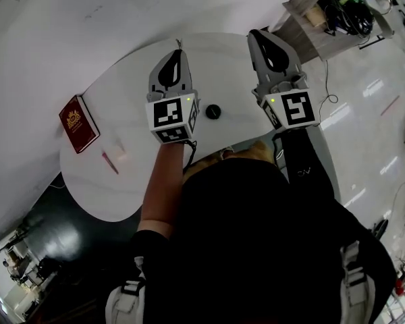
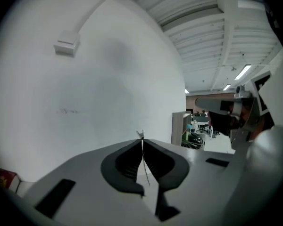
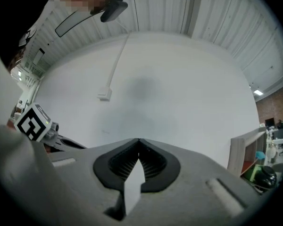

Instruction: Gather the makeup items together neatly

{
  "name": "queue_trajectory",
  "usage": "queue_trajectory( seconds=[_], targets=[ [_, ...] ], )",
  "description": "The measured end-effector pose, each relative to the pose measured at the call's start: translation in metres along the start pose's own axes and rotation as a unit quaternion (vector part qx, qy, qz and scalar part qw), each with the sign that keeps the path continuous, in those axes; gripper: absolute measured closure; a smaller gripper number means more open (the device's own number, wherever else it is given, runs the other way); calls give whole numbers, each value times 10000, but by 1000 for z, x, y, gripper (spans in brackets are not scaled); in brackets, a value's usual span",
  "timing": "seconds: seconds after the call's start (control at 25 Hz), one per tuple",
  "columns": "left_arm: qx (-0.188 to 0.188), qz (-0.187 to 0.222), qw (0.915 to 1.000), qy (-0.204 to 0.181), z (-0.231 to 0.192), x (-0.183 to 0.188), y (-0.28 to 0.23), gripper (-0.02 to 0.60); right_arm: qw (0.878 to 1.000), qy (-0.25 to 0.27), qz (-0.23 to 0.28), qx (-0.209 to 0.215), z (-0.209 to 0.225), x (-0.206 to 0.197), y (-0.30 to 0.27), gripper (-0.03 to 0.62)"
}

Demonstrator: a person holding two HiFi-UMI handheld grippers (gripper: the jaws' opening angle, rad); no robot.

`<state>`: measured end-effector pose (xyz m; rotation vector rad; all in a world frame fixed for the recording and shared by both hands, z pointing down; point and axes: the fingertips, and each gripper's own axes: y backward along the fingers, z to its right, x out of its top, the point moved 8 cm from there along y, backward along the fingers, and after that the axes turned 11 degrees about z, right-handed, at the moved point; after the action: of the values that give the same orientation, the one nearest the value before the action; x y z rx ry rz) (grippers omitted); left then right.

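On the round white table [image 1: 131, 86] lie a dark red box with gold print [image 1: 77, 122], a thin pink-red stick [image 1: 110, 162], a pale pink item [image 1: 119, 152] and a small black round item [image 1: 212, 111]. My left gripper [image 1: 178, 50] [image 2: 142, 140] is held above the table and points at the white wall. Its jaws are shut on a thin flat sliver whose end pokes out past the tips; I cannot tell what it is. My right gripper [image 1: 258, 34] [image 3: 139, 140] hangs beside it, shut with nothing between the jaws. The red box's corner [image 2: 4, 177] shows low left.
A white wall rises right behind the table. A wooden shelf with cables and gear [image 1: 331, 12] stands at the upper right on a shiny floor. Dark floor lies past the table's near-left edge. The person's head and body fill the lower picture.
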<state>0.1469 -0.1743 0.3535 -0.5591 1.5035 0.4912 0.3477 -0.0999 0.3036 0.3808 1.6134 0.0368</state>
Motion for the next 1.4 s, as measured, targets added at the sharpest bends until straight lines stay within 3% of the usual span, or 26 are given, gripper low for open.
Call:
queue_trajectory(
  seconds=[0.2,0.48,1.0,1.24,1.4],
  targets=[
    [131,201,9997,21,0,21,21,565,9995,-206,24,253,-17,6,-8,589],
    [856,310,9958,-24,-36,34,67,565,9937,-544,190,958,-64,3,-40,589],
    [2644,350,9635,-234,-98,44,209,565,9561,-1069,408,2696,-203,2,-83,589],
    [2872,297,9574,-43,-119,35,240,565,9451,-1167,357,3030,-251,0,-87,589],
    [2884,-200,9569,295,-132,-7,242,565,9448,-1131,245,3065,-262,-6,-87,589]
  ],
)
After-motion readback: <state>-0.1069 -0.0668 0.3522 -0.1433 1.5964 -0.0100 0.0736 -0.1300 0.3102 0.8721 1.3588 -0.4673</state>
